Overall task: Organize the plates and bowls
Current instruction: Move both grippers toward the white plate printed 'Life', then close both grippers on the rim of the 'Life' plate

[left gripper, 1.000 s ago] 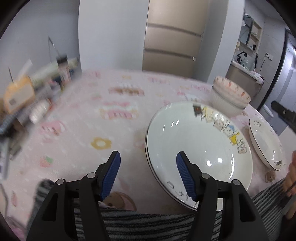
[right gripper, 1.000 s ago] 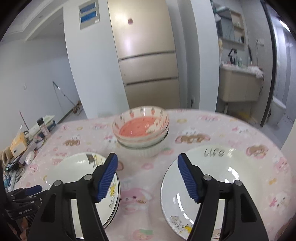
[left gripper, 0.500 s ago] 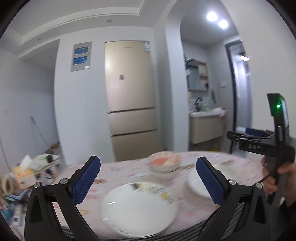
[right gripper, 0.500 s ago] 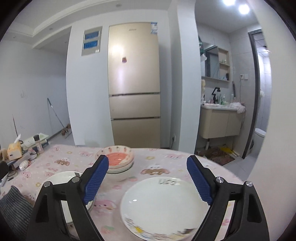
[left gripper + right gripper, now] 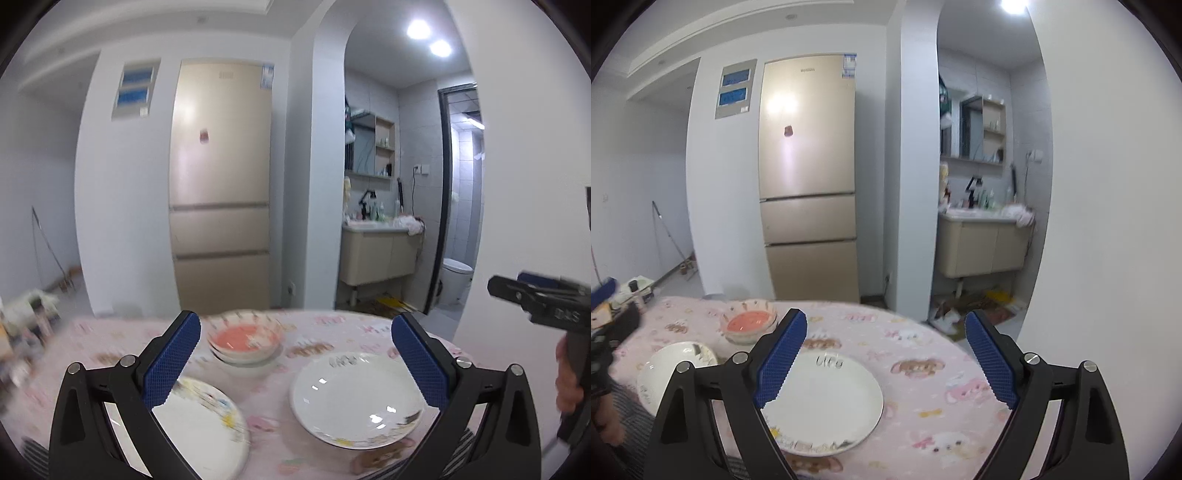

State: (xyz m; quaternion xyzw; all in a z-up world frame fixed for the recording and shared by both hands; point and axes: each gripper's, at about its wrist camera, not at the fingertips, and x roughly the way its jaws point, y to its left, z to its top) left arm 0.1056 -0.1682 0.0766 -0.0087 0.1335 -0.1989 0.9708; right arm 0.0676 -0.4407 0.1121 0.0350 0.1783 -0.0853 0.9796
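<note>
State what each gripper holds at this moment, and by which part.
Nothing is held. The left gripper and right gripper are both open above the table, clear of the plates and bowls.

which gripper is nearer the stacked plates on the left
Left. The left gripper hangs just above the stacked plates; the right gripper is over the single plate.

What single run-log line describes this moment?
left hand-held gripper: open, empty | right hand-held gripper: open, empty | round white ceramic plates: on table | pink-lined bowls: stacked

White plates [image 5: 827, 402], seemingly cartoon-edged, on pink animal-print tablecloth [image 5: 923, 354].
</note>
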